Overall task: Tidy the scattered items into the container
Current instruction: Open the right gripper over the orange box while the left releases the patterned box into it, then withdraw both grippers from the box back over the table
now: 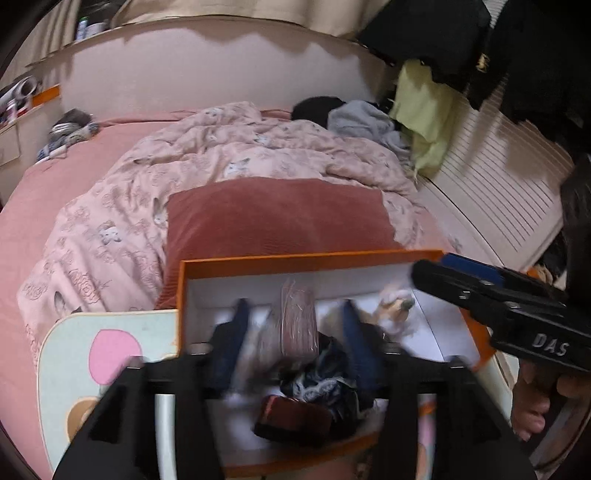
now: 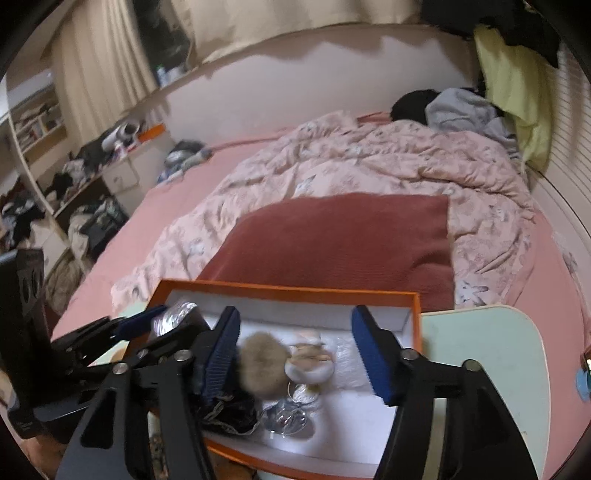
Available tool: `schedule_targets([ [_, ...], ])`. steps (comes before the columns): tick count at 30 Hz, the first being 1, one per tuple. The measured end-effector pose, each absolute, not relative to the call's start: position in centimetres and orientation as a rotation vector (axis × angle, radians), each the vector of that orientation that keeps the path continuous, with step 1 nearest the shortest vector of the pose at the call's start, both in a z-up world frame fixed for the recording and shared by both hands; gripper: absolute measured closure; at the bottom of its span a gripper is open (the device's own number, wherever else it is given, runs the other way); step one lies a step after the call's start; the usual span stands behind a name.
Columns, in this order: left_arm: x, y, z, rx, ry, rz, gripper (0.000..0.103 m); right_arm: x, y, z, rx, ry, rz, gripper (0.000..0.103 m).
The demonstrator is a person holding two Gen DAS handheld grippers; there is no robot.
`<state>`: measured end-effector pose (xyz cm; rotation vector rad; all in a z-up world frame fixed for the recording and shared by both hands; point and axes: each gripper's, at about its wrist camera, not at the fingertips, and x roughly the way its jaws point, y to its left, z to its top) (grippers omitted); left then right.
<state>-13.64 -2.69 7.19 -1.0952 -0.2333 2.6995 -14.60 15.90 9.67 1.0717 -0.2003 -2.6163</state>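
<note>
Pink-quilted bed [image 2: 332,166] lay behind the orange cardboard box [image 2: 288,290], already holding the clutter.
Left gripper [image 1: 295,332] and right gripper [image 2: 295,347] hovered, jaws released, empty; nothing stray showed at 12 o'clock.

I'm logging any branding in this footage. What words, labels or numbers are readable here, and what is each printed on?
"DAS": white letters on the black body of the right gripper, seen in the left wrist view.
Bottles on the ledge behind the bed: labels too small and blurred to read.
Orange box and items inside it: no readable print.
Books on the shelves: too small to read.
</note>
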Motion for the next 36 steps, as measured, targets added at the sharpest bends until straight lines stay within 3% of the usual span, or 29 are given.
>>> schedule_targets([
  [15, -7.1, -4.0, 8.6, -1.104, -0.209, 2.724, 0.037, -7.7, 16.7, 10.4, 1.04, -0.076, -2.667, 0.039],
  [31, 2.5, -1.0, 2.1, -1.321, -0.119, 2.719, 0.037, 2.7, 15.0, 2.0, 1.257, 0.071, -2.602, 0.039],
  [34, 2.7, -1.0, 1.6, -1.349, -0.079, 2.755, 0.037, 2.6, 14.5, 1.2, 1.306, 0.118, -2.606, 0.037],
  [36, 2.9, -1.0, 1.1, -1.367, -0.088, 2.745, 0.036, 2.7, 14.4, 0.8, 1.316, 0.136, -2.621, 0.026],
])
